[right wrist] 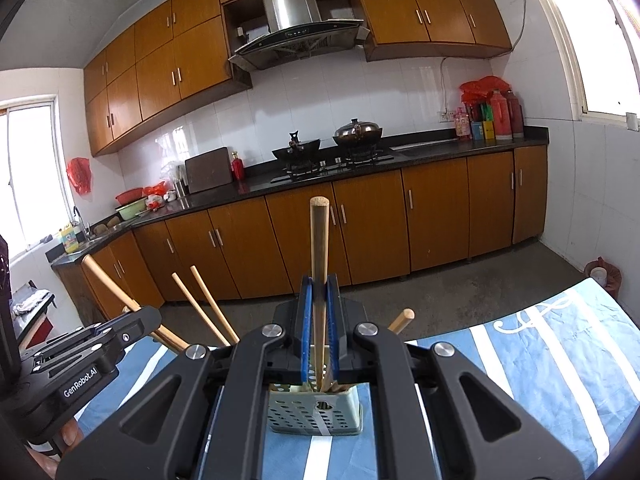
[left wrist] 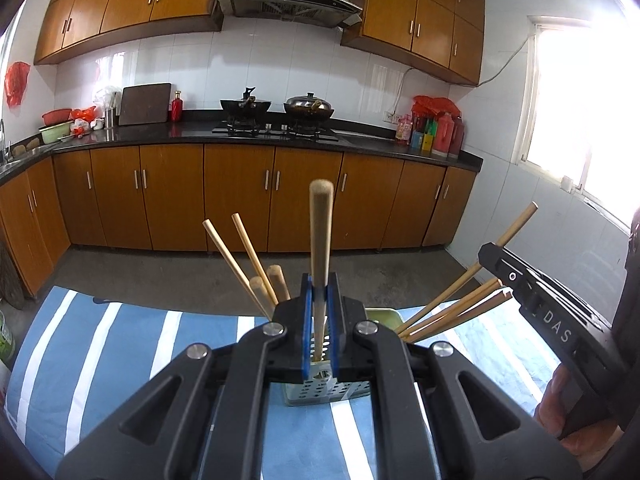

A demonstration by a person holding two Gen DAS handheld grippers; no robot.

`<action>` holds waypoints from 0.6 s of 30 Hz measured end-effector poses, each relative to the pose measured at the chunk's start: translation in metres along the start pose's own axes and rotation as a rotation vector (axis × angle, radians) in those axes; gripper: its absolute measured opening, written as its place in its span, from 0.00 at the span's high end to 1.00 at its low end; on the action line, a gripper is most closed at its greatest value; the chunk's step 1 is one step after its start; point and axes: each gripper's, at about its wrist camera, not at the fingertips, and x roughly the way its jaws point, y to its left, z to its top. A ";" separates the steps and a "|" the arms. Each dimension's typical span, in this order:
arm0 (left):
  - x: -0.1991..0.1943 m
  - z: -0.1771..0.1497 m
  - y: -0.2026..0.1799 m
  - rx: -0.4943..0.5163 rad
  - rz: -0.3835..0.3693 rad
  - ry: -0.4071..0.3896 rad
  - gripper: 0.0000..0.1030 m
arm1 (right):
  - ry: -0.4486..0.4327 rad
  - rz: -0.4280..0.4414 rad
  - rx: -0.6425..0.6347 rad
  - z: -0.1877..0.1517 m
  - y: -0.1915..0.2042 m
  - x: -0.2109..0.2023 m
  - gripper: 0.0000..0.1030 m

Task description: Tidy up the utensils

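Observation:
A grey perforated utensil holder (left wrist: 320, 392) stands on the blue striped cloth (left wrist: 120, 344); it also shows in the right wrist view (right wrist: 316, 412). My left gripper (left wrist: 319, 300) is shut on a thick wooden handle (left wrist: 320, 232) that stands upright in the holder. My right gripper (right wrist: 319, 292) is shut on a thinner wooden stick (right wrist: 319, 248), upright in the holder. Several chopsticks (left wrist: 452, 312) and wooden handles (left wrist: 276, 280) lean out of the holder on both sides. The right gripper body (left wrist: 548, 304) shows at right in the left wrist view.
The table cloth (right wrist: 540, 360) ends at the far edge, with concrete floor (left wrist: 200, 272) beyond. Wooden cabinets (left wrist: 240, 196) and a dark counter with a stove and woks (left wrist: 276, 124) line the far wall. A green rim (left wrist: 380, 314) shows behind the holder.

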 end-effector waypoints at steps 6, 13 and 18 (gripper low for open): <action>-0.016 0.003 0.003 -0.013 0.001 -0.037 0.74 | -0.026 -0.011 0.009 0.005 -0.005 -0.010 0.64; -0.047 0.002 0.013 -0.032 0.023 -0.082 0.61 | -0.055 -0.042 -0.017 0.005 -0.008 -0.032 0.59; -0.074 -0.014 0.025 -0.023 0.079 -0.109 0.45 | -0.077 -0.058 -0.037 -0.002 -0.011 -0.053 0.47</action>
